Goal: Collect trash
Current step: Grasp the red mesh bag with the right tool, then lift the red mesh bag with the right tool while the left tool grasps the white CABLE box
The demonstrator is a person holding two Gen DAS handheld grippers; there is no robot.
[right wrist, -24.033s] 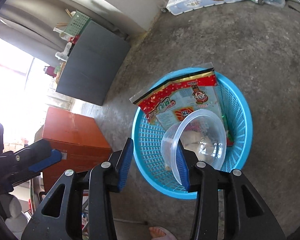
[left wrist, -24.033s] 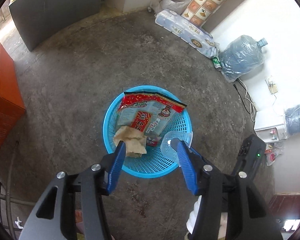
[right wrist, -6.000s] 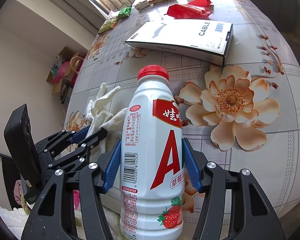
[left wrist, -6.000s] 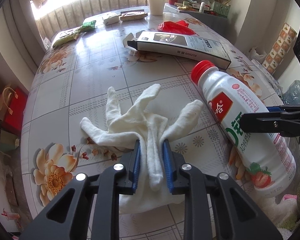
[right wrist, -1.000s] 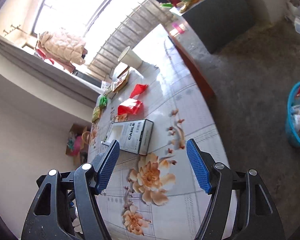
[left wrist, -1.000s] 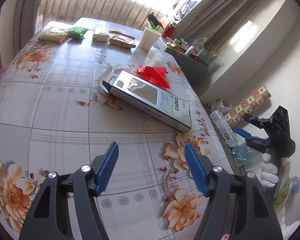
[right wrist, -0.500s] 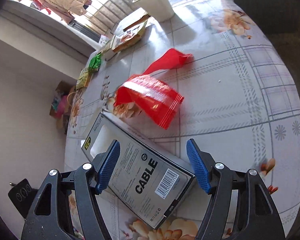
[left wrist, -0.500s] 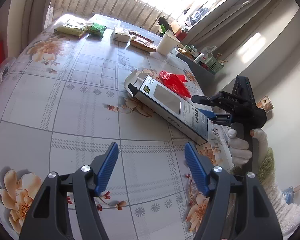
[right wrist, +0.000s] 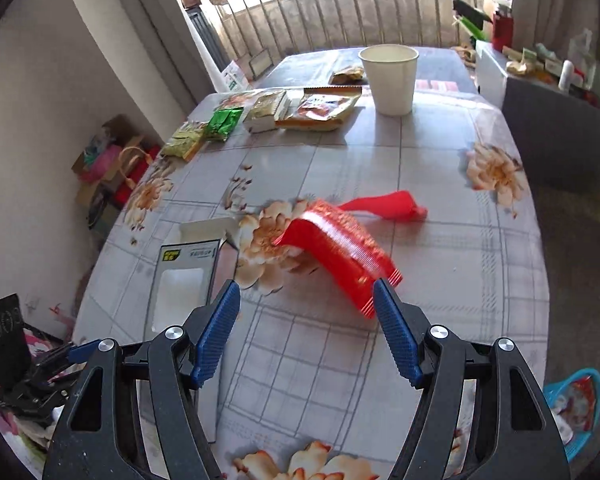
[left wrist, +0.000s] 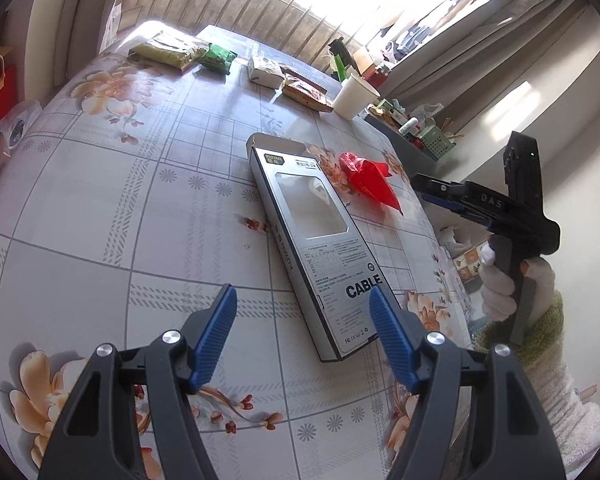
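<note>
A long grey cable box (left wrist: 316, 248) lies on the flowered table, its near end just ahead of my open, empty left gripper (left wrist: 303, 320); it also shows in the right wrist view (right wrist: 182, 280). A crumpled red plastic wrapper (right wrist: 340, 248) lies just ahead of my open, empty right gripper (right wrist: 306, 316), near its right finger; in the left wrist view the wrapper (left wrist: 370, 182) sits beyond the box. The right gripper (left wrist: 436, 194) hovers at the table's right edge. The blue trash basket (right wrist: 580, 400) stands on the floor at lower right.
A white paper cup (right wrist: 389, 78), snack packets (right wrist: 320, 110), a small box (right wrist: 264, 114) and green packets (right wrist: 222, 122) lie at the table's far end. A dark side cabinet (right wrist: 556, 128) stands to the right. Bags (right wrist: 112, 160) sit on the floor at left.
Both grippers have moved closer over the table. The right gripper turned toward the red wrapper, which now lies just ahead of it. The left now faces the cable box's near end.
</note>
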